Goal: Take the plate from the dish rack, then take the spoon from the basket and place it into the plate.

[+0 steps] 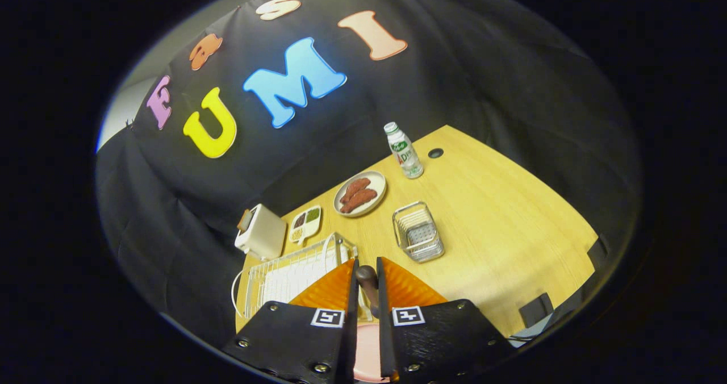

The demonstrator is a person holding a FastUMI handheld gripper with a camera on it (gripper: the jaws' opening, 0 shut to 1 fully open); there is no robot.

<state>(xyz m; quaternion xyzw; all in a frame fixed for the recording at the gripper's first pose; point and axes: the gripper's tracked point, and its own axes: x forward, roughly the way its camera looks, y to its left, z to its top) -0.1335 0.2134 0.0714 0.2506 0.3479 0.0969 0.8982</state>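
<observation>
My gripper [367,263] is shut on the dark brown handle of the spoon [368,282], which stands up between the two fingers. Low in the gap between the fingers a patch of the pink plate [367,347] shows, lying right under the gripper; the spoon's bowl is hidden. Just ahead of the left finger stands the white wire dish rack [284,282], with no plate in its slots. Beyond the right finger, on the wooden table [511,242], sits the small wire basket [418,233], which looks empty.
Behind the rack are a white toaster [261,232] and a small divided dish [305,222]. Farther back stand a plate of sausages [359,193] and a plastic bottle [404,151]. Black clamps [537,309] grip the table's right edge.
</observation>
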